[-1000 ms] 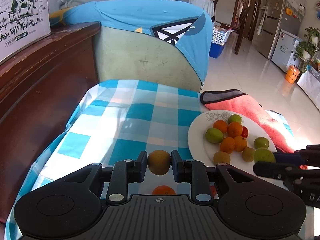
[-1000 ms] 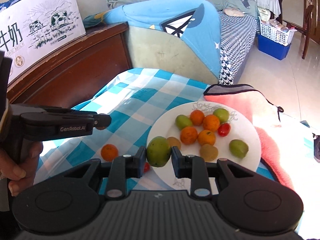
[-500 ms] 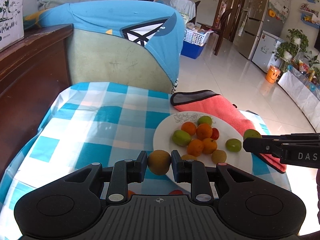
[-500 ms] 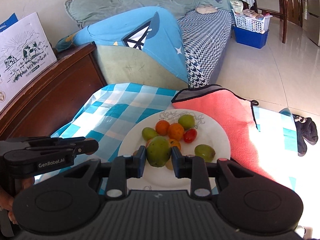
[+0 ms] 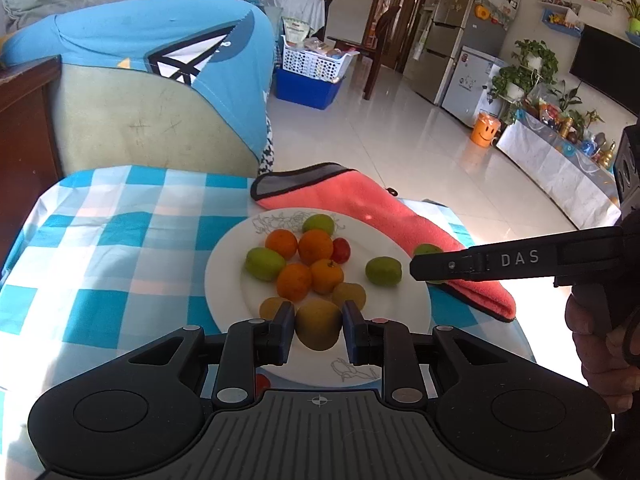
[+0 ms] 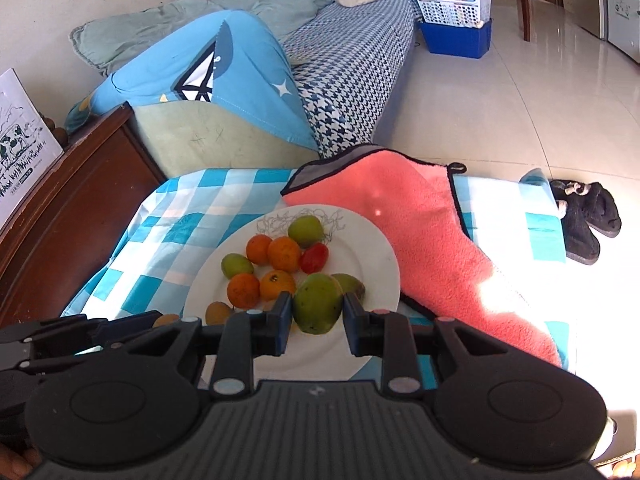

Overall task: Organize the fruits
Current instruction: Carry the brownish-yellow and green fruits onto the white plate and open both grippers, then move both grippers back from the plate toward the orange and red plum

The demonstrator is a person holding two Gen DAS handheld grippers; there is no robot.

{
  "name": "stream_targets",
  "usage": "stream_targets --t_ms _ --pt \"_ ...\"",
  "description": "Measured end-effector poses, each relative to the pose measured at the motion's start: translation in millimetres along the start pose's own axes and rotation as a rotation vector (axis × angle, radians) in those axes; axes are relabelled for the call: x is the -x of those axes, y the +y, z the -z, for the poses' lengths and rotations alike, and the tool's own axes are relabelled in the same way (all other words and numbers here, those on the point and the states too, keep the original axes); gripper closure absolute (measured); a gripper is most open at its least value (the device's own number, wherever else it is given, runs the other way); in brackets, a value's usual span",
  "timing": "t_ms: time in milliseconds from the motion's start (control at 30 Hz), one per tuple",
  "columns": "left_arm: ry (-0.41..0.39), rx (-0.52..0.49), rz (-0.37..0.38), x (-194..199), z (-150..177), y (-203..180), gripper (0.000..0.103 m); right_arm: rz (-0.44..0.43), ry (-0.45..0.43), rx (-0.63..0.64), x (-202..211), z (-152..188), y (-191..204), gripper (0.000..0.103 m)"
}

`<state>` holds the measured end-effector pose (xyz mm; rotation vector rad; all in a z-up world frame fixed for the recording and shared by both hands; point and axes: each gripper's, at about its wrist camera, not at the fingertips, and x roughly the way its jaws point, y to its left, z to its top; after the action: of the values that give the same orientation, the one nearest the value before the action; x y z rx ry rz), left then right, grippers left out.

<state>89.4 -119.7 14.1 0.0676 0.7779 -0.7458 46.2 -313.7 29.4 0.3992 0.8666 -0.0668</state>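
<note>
Fig.: L gripper [image 5: 319,326] clamps yellow-brown round fruit [image 5: 319,323], R gripper [image 6: 316,307] clamps green oval fruit [image 6: 318,302], both over white round plate [image 5: 224,280]; transport step, next likely lower & release.

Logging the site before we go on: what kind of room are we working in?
Most likely a home's open living and dining room: a sofa with bedding behind the checked tablecloth, a fridge across the tiled floor, and potted plants along the wall.
</note>
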Motion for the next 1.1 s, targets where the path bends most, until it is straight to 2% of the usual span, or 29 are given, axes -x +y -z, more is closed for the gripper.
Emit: stream_targets --t_ms 267,533,600,633,667,833,1100 --pt "0.015 -0.019 0.015 -15.7 3.0 -9.1 0.079 0.028 0.025 -0.019 -13.1 1.6 -3.1 0.076" --pt "-0.005 -0.011 0.016 -18.8 -0.6 -11.9 0.077 0.038 0.018 -0.061 -19.7 0.4 -4.8 0.073" --pt "-0.015 -0.009 0.005 -15.7 -2.6 -11.8 0.064 0.024 0.008 -0.078 -17.8 -1.4 -5.2 0.072" --pt "-0.025 -0.007 -0.009 -13.2 -4.2 -11.4 0.053 0.014 -0.001 -0.085 -16.2 -2.8 -5.5 0.072" --pt "-0.034 -0.006 -0.020 -11.0 -5.7 -10.8 0.046 0.010 -0.010 -0.088 -14.5 -3.4 -5.4 0.071" --pt "-0.048 0.007 -0.078 1.8 -17.4 -1.2 0.034 -0.003 -0.025 -0.081 -10.1 -5.9 -2.2 0.067" --pt "-0.013 0.045 -0.174 20.6 -21.2 26.0 0.031 -0.020 -0.012 0.001 -6.2 -0.6 13.4 0.064"
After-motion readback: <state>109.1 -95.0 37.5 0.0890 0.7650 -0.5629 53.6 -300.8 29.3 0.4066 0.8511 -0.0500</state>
